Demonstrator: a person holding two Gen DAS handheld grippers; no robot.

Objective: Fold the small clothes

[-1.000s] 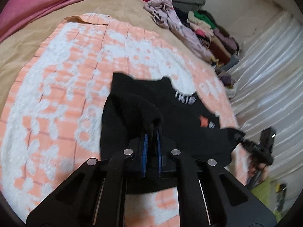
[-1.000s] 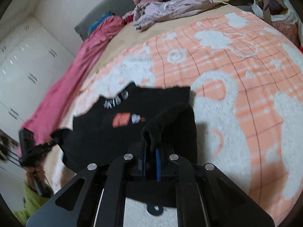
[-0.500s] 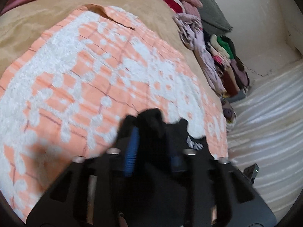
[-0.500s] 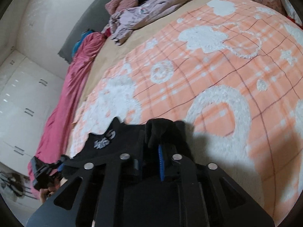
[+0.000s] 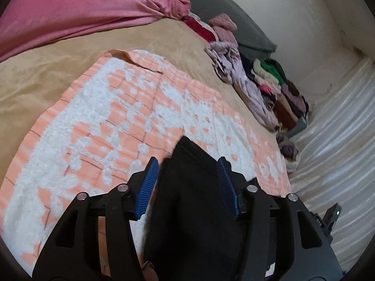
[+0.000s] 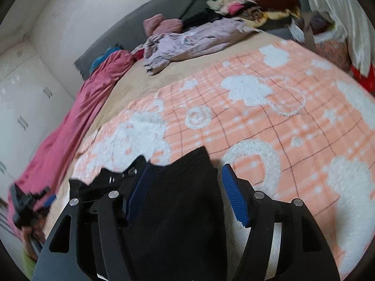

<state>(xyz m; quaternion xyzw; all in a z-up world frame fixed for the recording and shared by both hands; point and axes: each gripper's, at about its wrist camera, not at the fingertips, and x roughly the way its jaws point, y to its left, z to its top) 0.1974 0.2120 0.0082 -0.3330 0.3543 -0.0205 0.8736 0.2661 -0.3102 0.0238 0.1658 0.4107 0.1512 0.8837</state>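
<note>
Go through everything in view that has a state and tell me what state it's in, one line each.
Black garment: lying on the blanket, folded over, between both grippers' fingers, not pinched.
Left gripper: jaws opening, pads clear of the cloth.
Right gripper: jaws opening, nothing clamped.
Orange and white blanket: spread flat, far corner turned over.
Pink sheet: bunched along the bed's edge.
Clothes pile: unfolded, heaped.

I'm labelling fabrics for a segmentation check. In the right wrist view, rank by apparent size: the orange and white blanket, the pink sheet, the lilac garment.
1. orange and white blanket, by far the largest.
2. pink sheet.
3. lilac garment, though it lies farther away, so this is unsure.
</note>
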